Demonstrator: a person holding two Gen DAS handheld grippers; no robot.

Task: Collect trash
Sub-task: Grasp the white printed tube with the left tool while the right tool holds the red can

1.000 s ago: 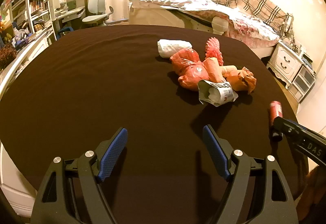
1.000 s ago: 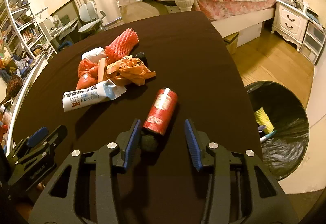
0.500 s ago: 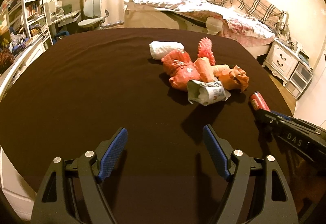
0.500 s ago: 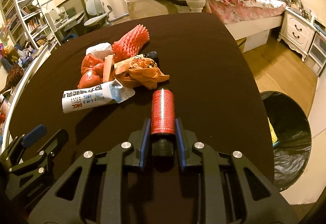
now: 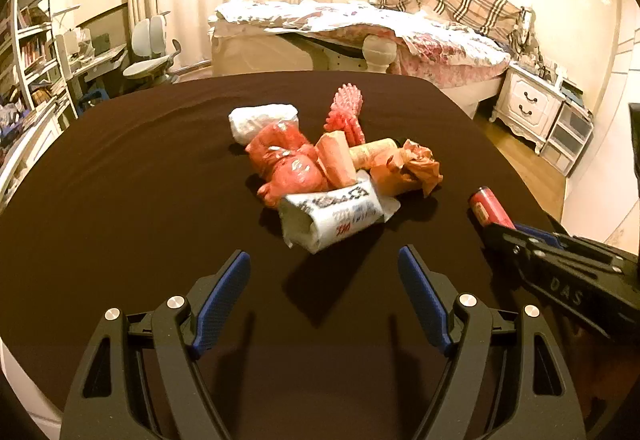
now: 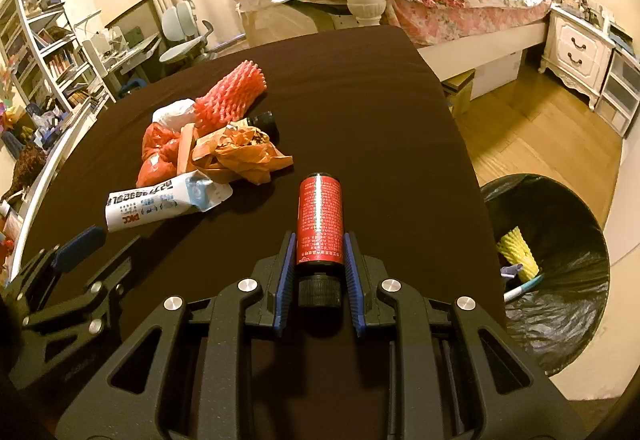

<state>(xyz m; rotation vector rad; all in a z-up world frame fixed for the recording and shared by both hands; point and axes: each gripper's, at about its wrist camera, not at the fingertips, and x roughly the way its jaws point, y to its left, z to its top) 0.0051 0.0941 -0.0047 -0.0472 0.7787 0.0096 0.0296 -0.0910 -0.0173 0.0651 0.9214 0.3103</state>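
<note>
Right tongs [image 6: 320,272]: clamped on a red bottle [image 6: 319,218], black cap toward the camera, at lower centre of the right wrist view above the dark bench [image 6: 360,100]. Left tongs [image 5: 324,296]: blue pads spread apart, holding nothing, low in the left wrist view. Trash pile [image 5: 332,168]: mid-frame on the bench, just beyond the left tongs. Black-lined bin [image 6: 560,272]: right edge, on the floor beside the bench.

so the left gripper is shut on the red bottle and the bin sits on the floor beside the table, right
Not quite: the right gripper, not the left, is shut on the red bottle, as the right wrist view shows. The left gripper is open. The bin is on the floor beside the table.
</note>
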